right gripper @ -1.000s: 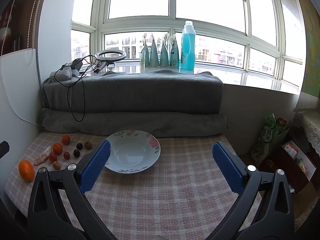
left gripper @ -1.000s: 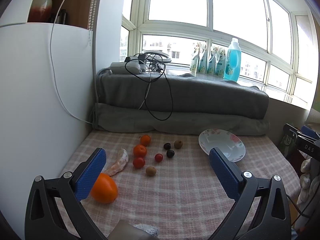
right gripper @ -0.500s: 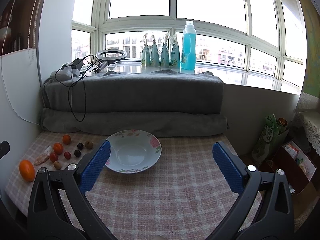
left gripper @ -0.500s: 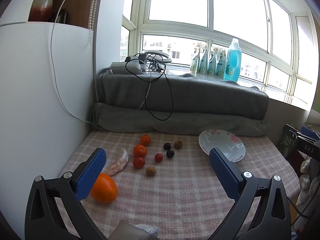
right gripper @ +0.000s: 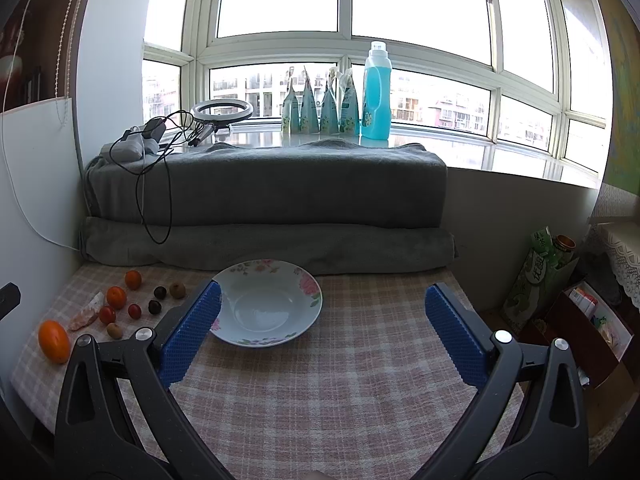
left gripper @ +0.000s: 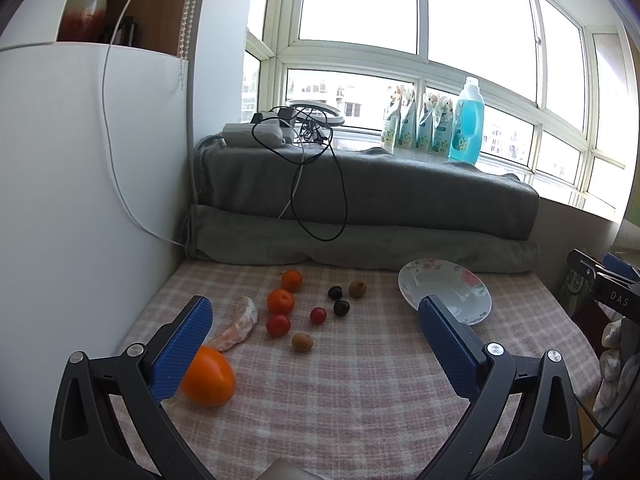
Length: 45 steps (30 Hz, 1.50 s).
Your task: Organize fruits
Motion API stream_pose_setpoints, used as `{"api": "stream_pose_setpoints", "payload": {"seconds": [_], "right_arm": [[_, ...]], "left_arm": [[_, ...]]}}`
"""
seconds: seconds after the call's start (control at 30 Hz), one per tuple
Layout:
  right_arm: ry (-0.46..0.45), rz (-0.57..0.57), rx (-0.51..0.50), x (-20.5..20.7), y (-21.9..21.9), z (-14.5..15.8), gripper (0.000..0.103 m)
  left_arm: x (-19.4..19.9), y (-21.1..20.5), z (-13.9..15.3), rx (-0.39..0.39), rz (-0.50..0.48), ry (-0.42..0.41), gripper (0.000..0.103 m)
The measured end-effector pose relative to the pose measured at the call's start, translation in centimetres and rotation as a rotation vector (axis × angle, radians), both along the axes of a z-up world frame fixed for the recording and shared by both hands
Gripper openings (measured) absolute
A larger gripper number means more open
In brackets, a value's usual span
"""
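Task not started: the plate point(right gripper: 267, 304), frame centre, holds nothing. All fruits point(left gripper: 280, 302) lie loose on the table point(left gripper: 360, 400), centre-left. Left tongs point(left gripper: 316, 344) and right tongs point(right gripper: 320, 328) both gape, gripping nothing.

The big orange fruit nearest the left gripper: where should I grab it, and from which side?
Grip the big orange fruit across its widest middle, coming from above with the left gripper, which is open. It lies alone on the checked cloth, tapering toward one end, so the fingers would likely slip off near the tip. The peeled segment behind it lies close, so keep the fingers off that side.
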State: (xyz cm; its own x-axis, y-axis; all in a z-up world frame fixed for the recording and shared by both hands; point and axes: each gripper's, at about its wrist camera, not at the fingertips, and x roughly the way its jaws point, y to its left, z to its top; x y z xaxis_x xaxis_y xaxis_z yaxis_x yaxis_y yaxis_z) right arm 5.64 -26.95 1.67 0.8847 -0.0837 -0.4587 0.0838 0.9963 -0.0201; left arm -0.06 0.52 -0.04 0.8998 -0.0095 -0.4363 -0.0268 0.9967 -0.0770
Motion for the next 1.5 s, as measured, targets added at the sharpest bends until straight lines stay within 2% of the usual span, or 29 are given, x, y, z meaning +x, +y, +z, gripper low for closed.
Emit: {"api": "stream_pose_setpoints", "payload": {"seconds": [0.97, 1.23, 1.5], "right_arm": [[0.02, 0.037, -0.002, 1.0, 1.3, -0.6, 0.103], [0.045, 0.142, -0.021, 3.1, 3.8, -1.2, 0.103], [0.079, 0.292, -0.022, 5.7, 8.3, -1.6, 0.103]], "left_arm": [[0.3, 1.3, -0.6, -0.015, 0.01, 0.013, 0.102], [0.4, 3.1, -1.7, -0.041, 0.033, 0.043, 0.102], [0.1, 6.1, -3.4, -0.087, 0.094, 0.087, 0.102]]}}
